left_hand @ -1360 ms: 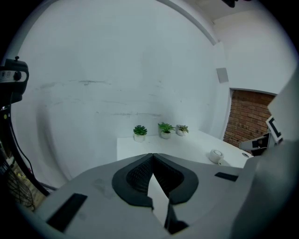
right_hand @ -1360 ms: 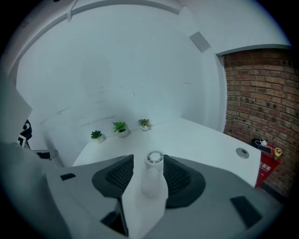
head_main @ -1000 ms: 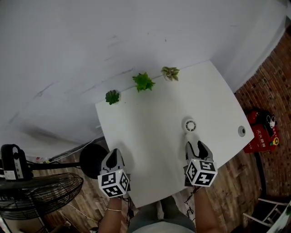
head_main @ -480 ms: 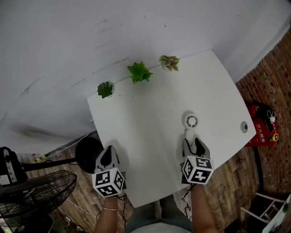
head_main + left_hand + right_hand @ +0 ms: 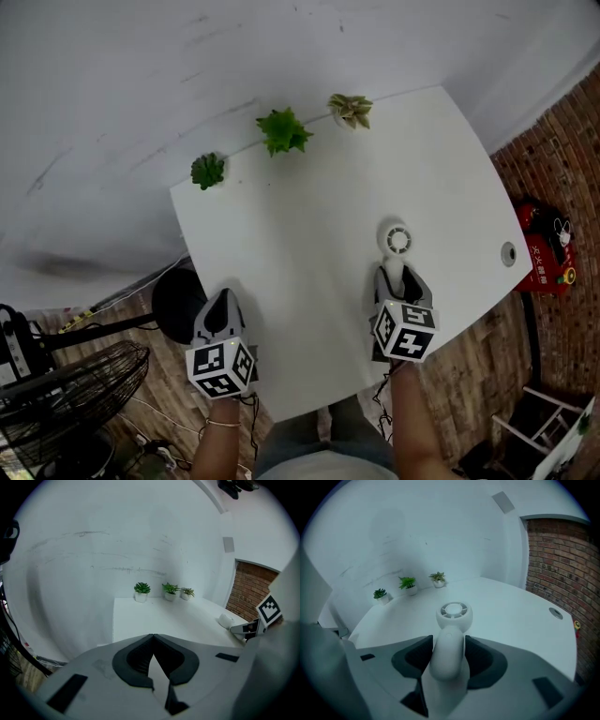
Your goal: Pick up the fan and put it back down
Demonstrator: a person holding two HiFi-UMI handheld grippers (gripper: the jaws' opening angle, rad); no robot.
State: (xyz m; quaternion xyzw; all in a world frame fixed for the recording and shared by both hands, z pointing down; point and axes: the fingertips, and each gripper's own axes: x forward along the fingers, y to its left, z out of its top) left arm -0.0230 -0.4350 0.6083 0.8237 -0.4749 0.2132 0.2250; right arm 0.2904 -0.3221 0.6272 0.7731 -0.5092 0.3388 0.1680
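Small white plastic handheld fan (image 5: 452,616) lies at the near right of the white table (image 5: 281,253), its handle pinched by the right gripper (image 5: 398,277), so a slow, level, straight lift seems best, while the left gripper (image 5: 153,638) hangs pressed together, empty.

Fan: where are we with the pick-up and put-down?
Done: the right gripper has its jaws closed on the handle of the fan. In hand: the lift; whether the fan has left the table I cannot tell. Left: raising it and setting it down. The left gripper is shut, empty.
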